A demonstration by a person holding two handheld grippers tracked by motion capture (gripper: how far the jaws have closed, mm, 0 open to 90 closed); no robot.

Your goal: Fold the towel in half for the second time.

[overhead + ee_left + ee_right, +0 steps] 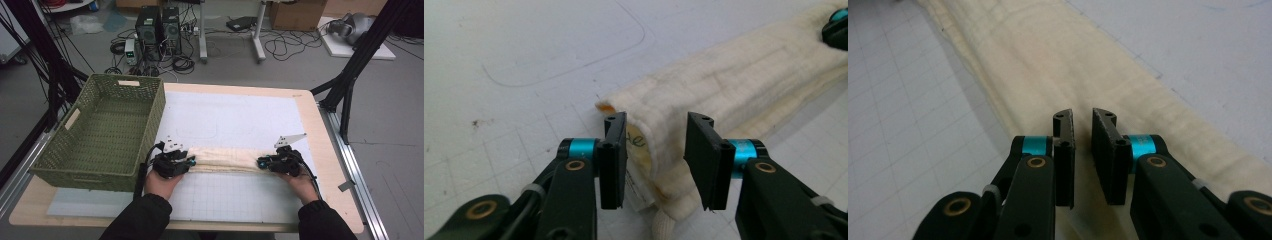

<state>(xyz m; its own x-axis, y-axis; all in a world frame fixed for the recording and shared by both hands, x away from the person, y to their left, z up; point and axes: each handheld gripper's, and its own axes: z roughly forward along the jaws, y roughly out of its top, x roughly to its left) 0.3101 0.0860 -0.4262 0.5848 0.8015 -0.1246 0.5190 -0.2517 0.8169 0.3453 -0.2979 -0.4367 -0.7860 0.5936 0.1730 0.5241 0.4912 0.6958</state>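
Claw states first, high view: left claw (191, 161) sits at the left end of a folded cream cloth (225, 160), right claw (261, 162) at its right end. Cloth lies as a long narrow strip across the white gridded mat (225, 195) on the worktop (306, 107), near the person's edge. Green woven basket (75, 160) stands on the left part of the worktop, just beside the left claw. Both hands grip the claw bodies; dark sleeves come in from the bottom.

Left gripper view: left claw (656, 150) stands moderately wide, jaws either side of the cloth's (724, 85) folded end. Cloth end bulges up between the jaws; left pad lies against it, right pad shows a gap, so nothing is clamped. A label with handwriting shows at the fold. Other claw's tip appears at the far end of the strip, top right.

Right gripper view: right claw (1082, 131) is narrow, a slim gap between the pads, poised over the cloth (1048, 65). Whether any fabric is pinched I cannot tell. Cloth runs away diagonally over the mat (893, 100).
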